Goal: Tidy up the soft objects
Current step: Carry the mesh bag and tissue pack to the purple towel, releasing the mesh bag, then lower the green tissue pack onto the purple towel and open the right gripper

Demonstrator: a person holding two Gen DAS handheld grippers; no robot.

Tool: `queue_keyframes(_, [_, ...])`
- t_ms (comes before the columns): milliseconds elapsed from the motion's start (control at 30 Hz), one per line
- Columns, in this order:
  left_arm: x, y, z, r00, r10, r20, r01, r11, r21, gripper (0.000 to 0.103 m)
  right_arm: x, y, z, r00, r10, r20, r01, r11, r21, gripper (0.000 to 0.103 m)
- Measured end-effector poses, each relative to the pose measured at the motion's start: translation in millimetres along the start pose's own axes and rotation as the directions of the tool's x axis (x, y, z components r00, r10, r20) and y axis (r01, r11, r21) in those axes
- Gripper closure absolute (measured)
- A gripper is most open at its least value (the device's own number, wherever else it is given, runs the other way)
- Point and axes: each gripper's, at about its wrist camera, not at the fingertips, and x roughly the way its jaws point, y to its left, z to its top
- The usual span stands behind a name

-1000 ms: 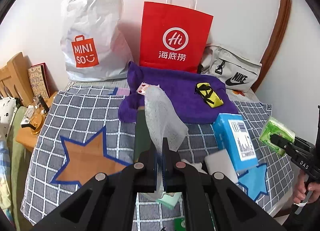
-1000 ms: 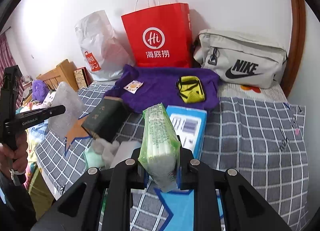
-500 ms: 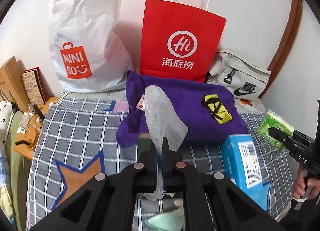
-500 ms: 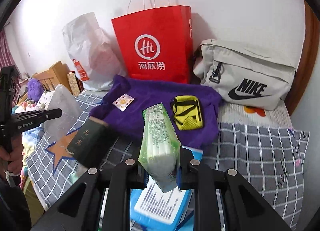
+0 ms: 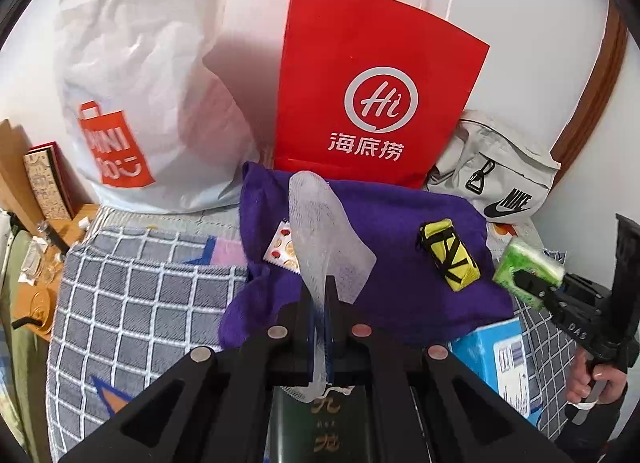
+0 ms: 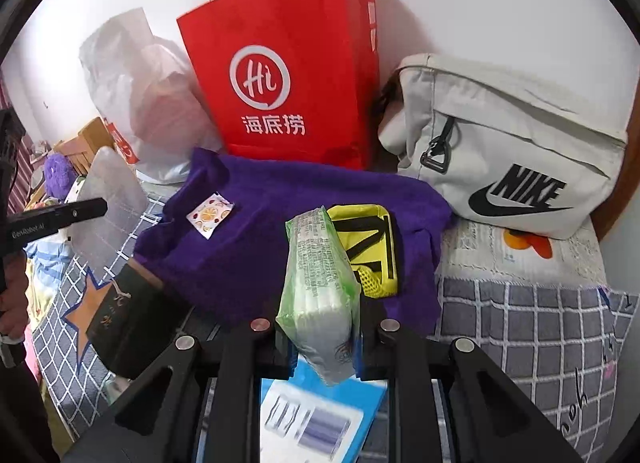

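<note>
Because the left gripper (image 5: 320,303) pinches only the lower edge of a limp white mesh sheet (image 5: 320,231), the sheet could slip free. The right gripper (image 6: 320,327) is clamped on a green tissue pack (image 6: 318,295). Both hover over the purple towel (image 6: 260,255), tilted toward the red paper bag (image 6: 288,75) behind it.

The blue box (image 6: 320,415) is blurred, half hidden below the tool.
</note>
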Motion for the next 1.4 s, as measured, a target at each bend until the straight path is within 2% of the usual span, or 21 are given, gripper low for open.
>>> queue_keyframes(267, [32, -5, 16, 0.999, -0.02, -0.035, 0.02, 1.0, 0.009, 0.099, 41, -19, 6, 0.994, 0.079, -0.077, -0.074, 0.995, 0.059, 0.083])
queue_keyframes(467, [54, -9, 23, 0.998, -0.027, -0.058, 0.028, 0.999, 0.018, 0.099, 64, -12, 4, 0.978, 0.152, -0.145, -0.148, 0.988, 0.035, 0.083])
queue_keyframes(667, [81, -12, 27, 0.995, -0.029, -0.098, 0.031, 0.999, 0.015, 0.099, 86, -11, -2, 0.964, 0.129, -0.233, -0.129, 0.991, 0.016, 0.083])
queue_keyframes(833, [100, -15, 30, 0.992, -0.028, -0.126, 0.031, 0.999, 0.025, 0.099, 90, -14, -2, 0.956, 0.162, -0.245, -0.16, 0.987, 0.028, 0.08])
queue_keyframes(900, [109, -15, 28, 0.989, -0.019, -0.148, 0.024, 0.999, 0.031, 0.099, 89, -15, -1, 0.96, 0.144, -0.241, -0.145, 0.989, 0.013, 0.077])
queue_keyframes(1000, [119, -15, 27, 0.985, -0.001, -0.175, 0.007, 0.999, 0.035, 0.099, 87, -18, 0, 0.964, 0.116, -0.238, -0.12, 0.993, -0.002, 0.067])
queue_keyframes(1067, [125, -14, 26, 0.981, 0.0, -0.194, 0.007, 0.999, 0.034, 0.098, 82, -19, 1, 0.967, 0.107, -0.231, -0.111, 0.994, -0.006, 0.066])
queue_keyframes(1133, [130, -14, 23, 0.977, 0.006, -0.213, 0.001, 0.999, 0.033, 0.094, 78, -19, 2, 0.968, 0.103, -0.227, -0.108, 0.994, -0.008, 0.064])
queue_keyframes(1200, [133, -14, 22, 0.974, 0.027, -0.223, -0.017, 0.999, 0.048, 0.08, 74, -21, 3, 0.974, 0.084, -0.211, -0.089, 0.996, -0.017, 0.059])
queue_keyframes(1267, [134, -14, 21, 0.973, 0.056, -0.225, -0.042, 0.997, 0.064, 0.07, 71, -23, 5, 0.979, 0.063, -0.196, -0.068, 0.998, -0.02, 0.052])
queue_keyframes(1367, [128, -13, 21, 0.974, 0.093, -0.207, -0.08, 0.994, 0.074, 0.05, 63, -28, 7, 0.984, 0.051, -0.17, -0.053, 0.999, -0.005, 0.051])
queue_keyframes(1400, [125, -13, 21, 0.975, 0.099, -0.197, -0.085, 0.994, 0.074, 0.048, 59, -29, 8, 0.986, 0.053, -0.16, -0.053, 0.999, 0.004, 0.051])
